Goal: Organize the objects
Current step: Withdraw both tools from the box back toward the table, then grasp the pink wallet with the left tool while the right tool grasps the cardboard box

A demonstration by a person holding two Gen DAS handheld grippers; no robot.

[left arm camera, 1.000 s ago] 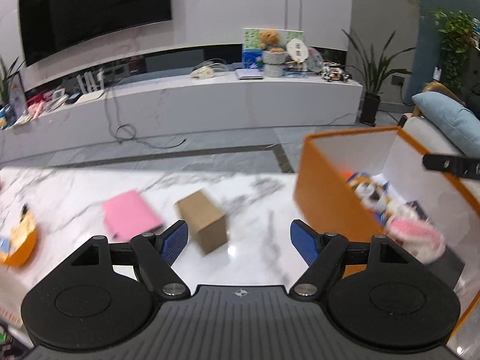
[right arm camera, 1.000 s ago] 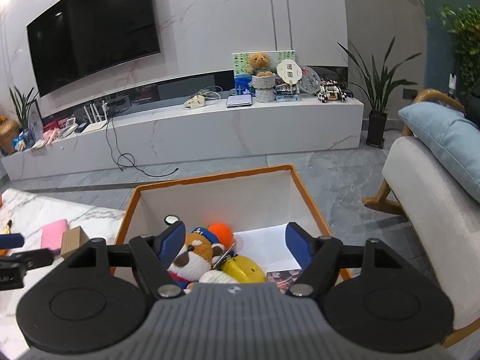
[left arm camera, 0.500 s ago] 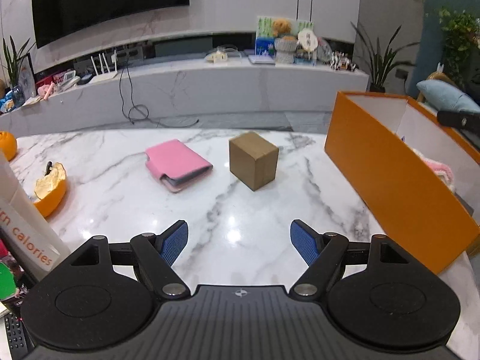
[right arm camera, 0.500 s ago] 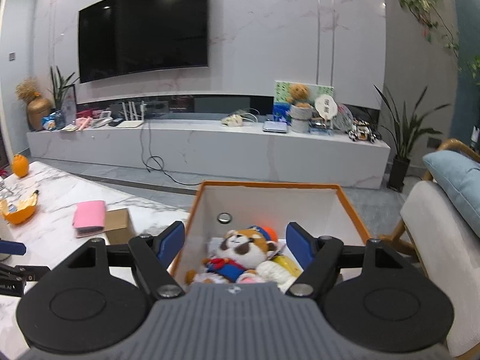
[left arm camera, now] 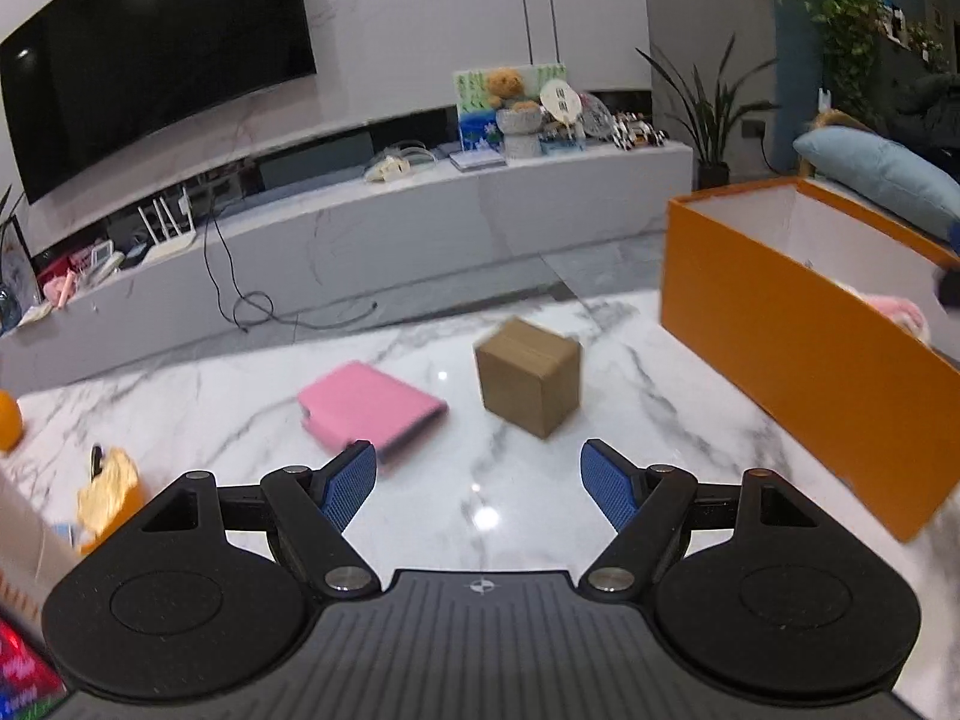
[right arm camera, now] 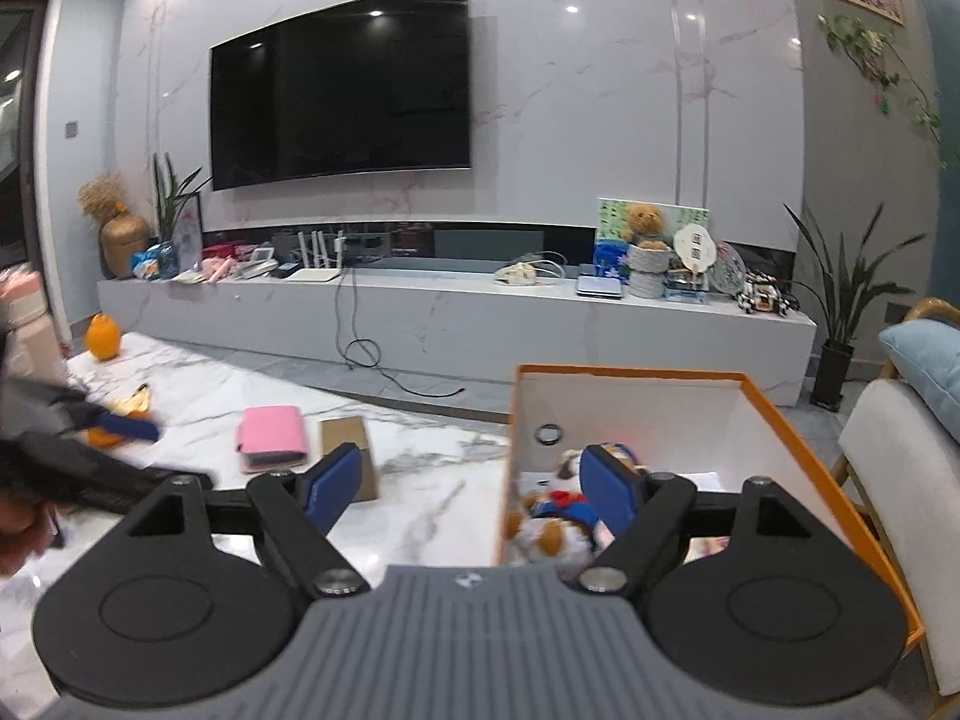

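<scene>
1. Left wrist view: the left gripper (left arm camera: 478, 483) hung above the white marble tabletop (left arm camera: 252, 414) with its blue-padded jaws spread wide and nothing between them.
2. Just beyond the jaws sat a small brown cardboard cube box (left arm camera: 530, 376), near the middle of the tabletop; beside it to the left lay a flat pink wallet-like case (left arm camera: 367, 405), and the two were apart.
3. Toward the tabletop's right edge stood a large orange open-topped storage box with white inner walls (left arm camera: 798, 354); something pink and fluffy (left arm camera: 897, 313) showed over its rim.
4. Near the tabletop's left edge lay a piece of orange peel (left arm camera: 108, 489), blurred.
5. Right wrist view: the right gripper (right arm camera: 470, 489) had its jaws opening, with nothing between the pads.
6. It sat over the near left corner of the orange storage box (right arm camera: 780, 414), inside which lay a plush animal toy in blue and red clothing (right arm camera: 558, 516).
7. Left of that box on the tabletop (right arm camera: 420, 480) were the cardboard cube box (right arm camera: 345, 438), partly hidden by the left finger, and the pink case (right arm camera: 273, 438) just beside it.
8. At the left edge of this view the left gripper (right arm camera: 129, 427) appeared as a blurred dark shape with a blue pad.
</scene>
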